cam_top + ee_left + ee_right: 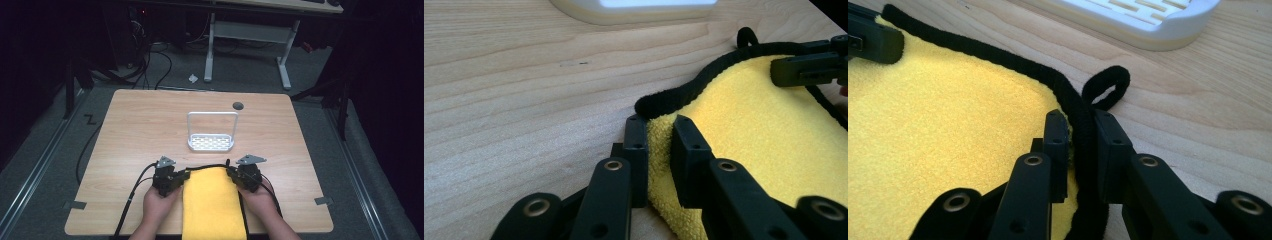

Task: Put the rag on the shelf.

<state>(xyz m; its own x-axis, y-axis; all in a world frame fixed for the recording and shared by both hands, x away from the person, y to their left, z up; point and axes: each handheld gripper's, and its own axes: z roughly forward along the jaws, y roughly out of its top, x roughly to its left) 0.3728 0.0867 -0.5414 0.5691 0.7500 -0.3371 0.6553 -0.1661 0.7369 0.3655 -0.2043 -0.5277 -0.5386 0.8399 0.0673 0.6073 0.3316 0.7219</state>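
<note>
The cloth is bright yellow, edged all round with a black trim (a small black loop sticks out at one corner). The left claw and right claw are matte black, with brass-coloured rivets at their joints. The rack is white, its base patterned with rows of small slots. The counter is pale wood with a fine streaked grain.

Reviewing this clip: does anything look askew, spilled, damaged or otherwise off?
Nothing stands out. The yellow towel lies flat, its near end hanging over the table edge. The left tool and right tool each pinch a far corner at the black trim. The white rack stands upright and square beyond it.
</note>
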